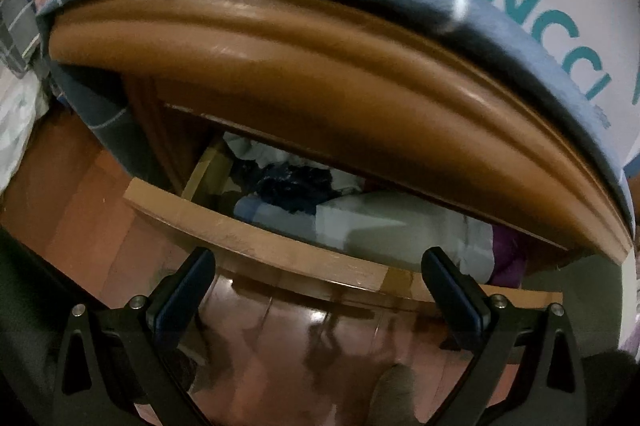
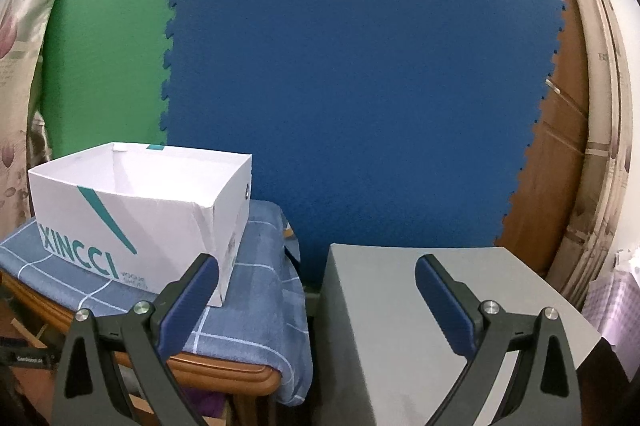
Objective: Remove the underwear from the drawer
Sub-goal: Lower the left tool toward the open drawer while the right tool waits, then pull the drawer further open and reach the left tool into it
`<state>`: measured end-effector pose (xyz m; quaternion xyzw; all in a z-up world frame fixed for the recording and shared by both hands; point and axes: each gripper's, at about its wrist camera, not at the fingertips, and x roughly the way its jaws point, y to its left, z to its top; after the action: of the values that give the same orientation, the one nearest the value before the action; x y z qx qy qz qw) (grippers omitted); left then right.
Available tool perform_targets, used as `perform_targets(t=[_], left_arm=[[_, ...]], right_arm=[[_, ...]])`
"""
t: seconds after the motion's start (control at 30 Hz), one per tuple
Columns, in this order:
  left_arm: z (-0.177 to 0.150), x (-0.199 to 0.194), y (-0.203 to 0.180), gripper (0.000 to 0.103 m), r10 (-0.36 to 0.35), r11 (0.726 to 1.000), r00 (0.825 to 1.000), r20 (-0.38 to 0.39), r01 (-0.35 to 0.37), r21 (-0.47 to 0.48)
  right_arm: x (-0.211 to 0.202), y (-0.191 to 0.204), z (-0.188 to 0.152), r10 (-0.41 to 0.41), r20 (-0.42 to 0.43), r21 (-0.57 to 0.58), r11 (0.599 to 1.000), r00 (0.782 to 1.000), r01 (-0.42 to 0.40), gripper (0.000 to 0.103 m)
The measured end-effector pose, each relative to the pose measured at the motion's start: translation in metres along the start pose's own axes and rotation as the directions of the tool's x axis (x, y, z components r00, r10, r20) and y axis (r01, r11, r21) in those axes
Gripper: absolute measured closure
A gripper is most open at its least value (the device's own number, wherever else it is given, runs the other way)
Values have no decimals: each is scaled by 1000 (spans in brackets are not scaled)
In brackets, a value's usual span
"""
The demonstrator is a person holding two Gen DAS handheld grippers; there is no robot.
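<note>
Underwear point(image 1: 294, 188), a dark navy bundle, sits inside the pulled-out drawer point(image 1: 280, 246) among light folded clothes point(image 1: 372, 222), tucked under the wooden tabletop point(image 1: 320, 66). Left gripper point(image 1: 318, 274) hangs just in front of the drawer's front edge, fingers spread wide, nothing in them. Right gripper point(image 2: 316, 278) is also wide open and empty, pointing at the blue foam mat point(image 2: 360, 86), with the white XINCCI box point(image 2: 136, 210) to its left on the checked cloth point(image 2: 256, 290).

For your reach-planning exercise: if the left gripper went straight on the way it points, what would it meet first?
Probably the drawer's front edge, just ahead of the open left gripper; slightly higher, the clothes inside. Depth is unclear.
</note>
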<state>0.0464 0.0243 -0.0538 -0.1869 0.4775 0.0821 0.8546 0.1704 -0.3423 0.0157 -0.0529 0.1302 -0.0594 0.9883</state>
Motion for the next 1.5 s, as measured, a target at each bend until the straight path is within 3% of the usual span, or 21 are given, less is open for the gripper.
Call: perform_targets(t=[0.33, 0.5, 0.73, 0.97, 1.03, 1.07, 1.17, 1.27, 1.4, 1.5], left_arm=[[3, 13, 10, 1, -7, 995, 999, -40, 3, -96], [0, 21, 18, 1, -64, 977, 998, -19, 59, -204], [-5, 45, 36, 10, -122, 919, 991, -49, 94, -383], [-13, 53, 37, 10, -94, 890, 996, 2, 85, -449], [-16, 59, 37, 5, -71, 877, 997, 6, 66, -476], [-16, 66, 38, 0, -68, 861, 998, -10, 54, -506], [-17, 82, 55, 0, -164, 803, 985, -58, 99, -588], [-8, 88, 50, 0, -108, 835, 989, -103, 34, -550], [-5, 97, 50, 0, -129, 825, 981, -147, 23, -565], [-3, 95, 45, 2, -85, 849, 986, -140, -2, -528]], right_arm=[[0, 8, -3, 22, -17, -35, 999, 1000, -22, 2], [1, 5, -4, 28, -30, -20, 999, 999, -29, 2], [3, 10, -3, 32, -39, -34, 999, 999, -33, 2], [5, 13, -5, 43, -57, -50, 998, 997, -46, 2], [5, 13, -5, 48, -58, -49, 998, 997, -50, 2], [5, 12, -6, 49, -58, -48, 998, 997, -52, 2], [5, 12, -6, 51, -64, -48, 997, 997, -54, 2], [6, 13, -6, 58, -73, -52, 997, 996, -62, 2], [7, 16, -7, 72, -80, -63, 995, 994, -78, 2], [8, 19, -9, 76, -84, -75, 994, 994, -82, 2]])
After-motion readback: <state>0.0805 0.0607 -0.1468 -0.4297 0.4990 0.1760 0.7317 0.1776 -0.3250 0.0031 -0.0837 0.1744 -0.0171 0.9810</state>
